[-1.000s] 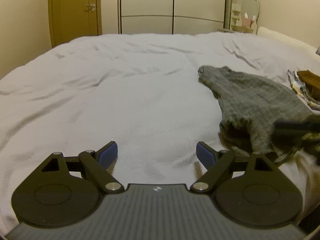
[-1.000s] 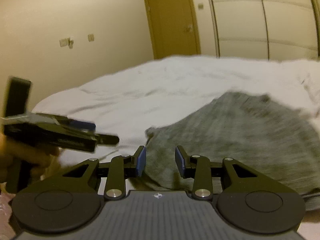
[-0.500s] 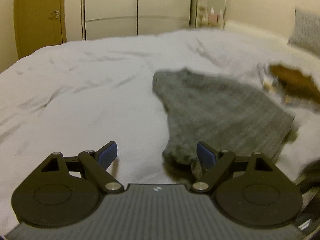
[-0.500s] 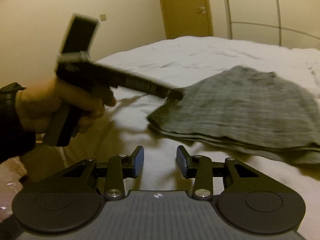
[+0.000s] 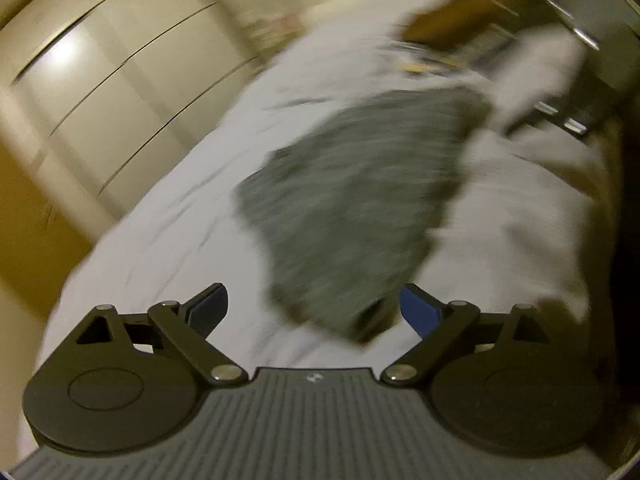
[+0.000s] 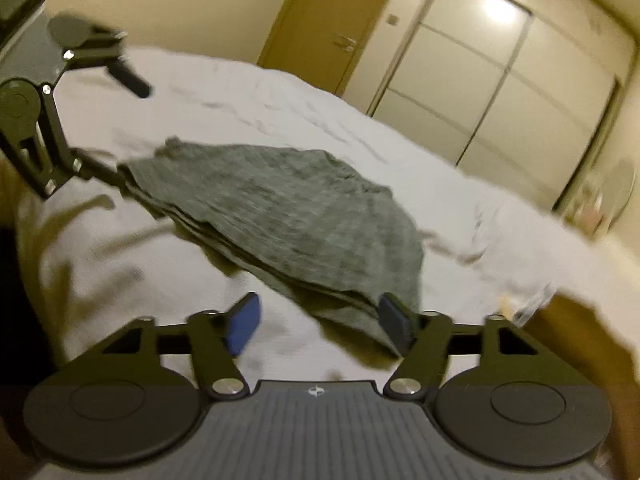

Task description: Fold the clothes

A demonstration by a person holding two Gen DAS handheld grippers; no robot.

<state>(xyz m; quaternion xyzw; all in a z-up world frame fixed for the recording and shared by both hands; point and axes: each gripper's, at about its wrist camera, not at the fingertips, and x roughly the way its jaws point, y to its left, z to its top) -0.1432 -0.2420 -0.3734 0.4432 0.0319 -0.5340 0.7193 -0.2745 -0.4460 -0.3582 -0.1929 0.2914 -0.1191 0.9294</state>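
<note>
Grey knit garment [image 6: 280,216], layered flat on white bedsheet [image 6: 120,272], long axis far-left to near-right. Left gripper [image 5: 312,308] and right gripper [image 6: 318,322] both spread, empty, one at each end.

A white rumpled bed [image 6: 280,92] fills the room. Behind it stand a brown door [image 6: 320,24] and pale wardrobe doors [image 6: 500,80]. A blurred brown object [image 5: 448,24] lies on the bed.
</note>
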